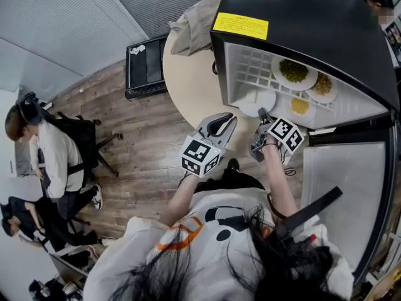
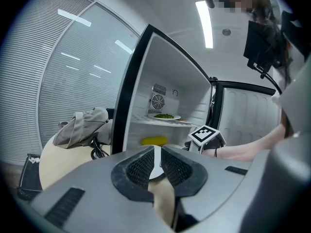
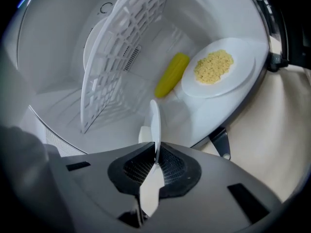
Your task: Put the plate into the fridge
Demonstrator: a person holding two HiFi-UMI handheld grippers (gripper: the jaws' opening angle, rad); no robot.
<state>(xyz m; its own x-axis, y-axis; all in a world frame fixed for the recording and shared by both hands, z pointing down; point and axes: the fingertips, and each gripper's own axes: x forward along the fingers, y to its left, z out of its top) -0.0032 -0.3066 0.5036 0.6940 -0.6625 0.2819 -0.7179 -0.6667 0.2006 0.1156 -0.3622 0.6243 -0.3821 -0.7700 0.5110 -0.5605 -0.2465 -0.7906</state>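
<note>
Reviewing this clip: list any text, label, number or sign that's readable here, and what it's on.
Yellow rectangular label on top of the black fridge: dark print, too small to read.
Black-and-white marker cubes, left and right: patterns only, no letters.
Nothing else carries text.

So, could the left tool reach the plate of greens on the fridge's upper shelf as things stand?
Probably yes: the fridge stands open and nothing lies between the left tool and the plate of greens, though its jaws are shut.
</note>
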